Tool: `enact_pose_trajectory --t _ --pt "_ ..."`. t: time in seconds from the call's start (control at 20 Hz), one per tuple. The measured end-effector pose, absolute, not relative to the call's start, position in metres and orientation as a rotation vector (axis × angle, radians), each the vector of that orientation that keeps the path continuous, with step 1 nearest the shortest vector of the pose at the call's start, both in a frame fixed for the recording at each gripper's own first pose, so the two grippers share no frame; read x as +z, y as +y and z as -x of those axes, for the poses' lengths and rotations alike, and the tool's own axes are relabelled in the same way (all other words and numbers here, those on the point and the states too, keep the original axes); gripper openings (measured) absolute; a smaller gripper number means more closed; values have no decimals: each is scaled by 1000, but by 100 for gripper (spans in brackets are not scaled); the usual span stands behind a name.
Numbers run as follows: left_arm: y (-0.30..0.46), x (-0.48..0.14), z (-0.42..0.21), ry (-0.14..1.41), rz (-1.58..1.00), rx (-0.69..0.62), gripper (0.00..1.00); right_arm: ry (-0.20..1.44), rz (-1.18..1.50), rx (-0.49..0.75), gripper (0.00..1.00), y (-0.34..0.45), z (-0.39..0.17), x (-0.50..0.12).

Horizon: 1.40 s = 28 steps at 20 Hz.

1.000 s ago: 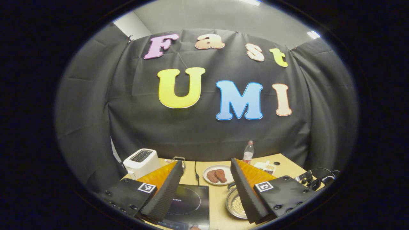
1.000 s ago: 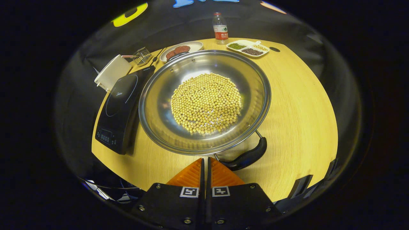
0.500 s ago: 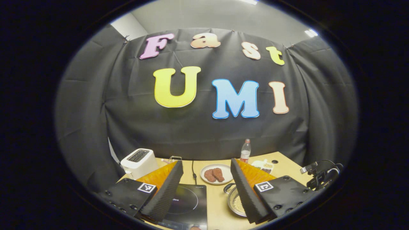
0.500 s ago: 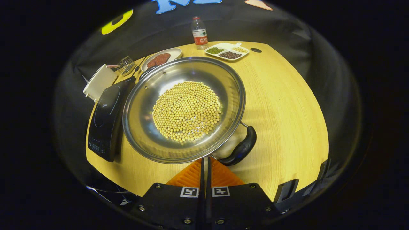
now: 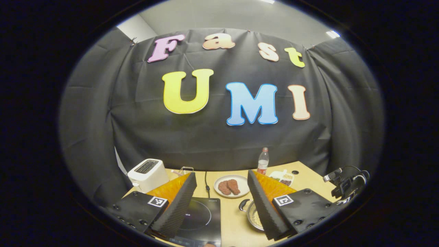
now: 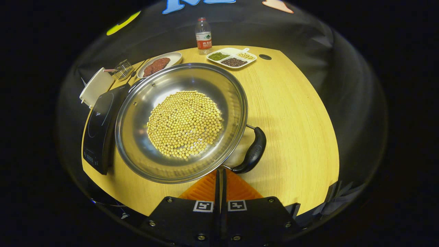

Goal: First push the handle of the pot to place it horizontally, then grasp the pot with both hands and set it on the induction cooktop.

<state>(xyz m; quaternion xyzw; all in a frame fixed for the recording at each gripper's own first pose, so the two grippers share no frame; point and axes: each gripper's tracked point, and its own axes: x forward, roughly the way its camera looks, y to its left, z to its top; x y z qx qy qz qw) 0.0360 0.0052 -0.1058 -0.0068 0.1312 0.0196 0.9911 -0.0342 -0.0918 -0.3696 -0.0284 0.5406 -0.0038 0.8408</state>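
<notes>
We press our closed right gripper (image 6: 220, 178) near the pot (image 6: 181, 121) handle (image 6: 252, 152), pushing it horizontal; left gripper (image 5: 219, 202) hangs spread. Next, grasp both handles.

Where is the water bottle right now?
In the right gripper view, the water bottle stands upright at the table's far edge against the booth wall, just left of the divided tray.

Toaster (image 5: 148, 170), bottle (image 6: 203, 36), meat plate (image 6: 158, 64)
</notes>
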Motion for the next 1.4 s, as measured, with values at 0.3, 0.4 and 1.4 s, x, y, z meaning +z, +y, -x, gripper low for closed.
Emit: enact_pose_trajectory --t 0.3,0.4,1.4 --pt "-3 -114 -41 281 4 36 99 1131 99 -42 1 -115 16 -366" --pt "-5 -118 -45 291 1 34 99 1131 99 -55 1 -122 10 -368" --pt "-36 -189 -46 420 37 -28 99 1038 115 -52 17 -158 -44 -357"
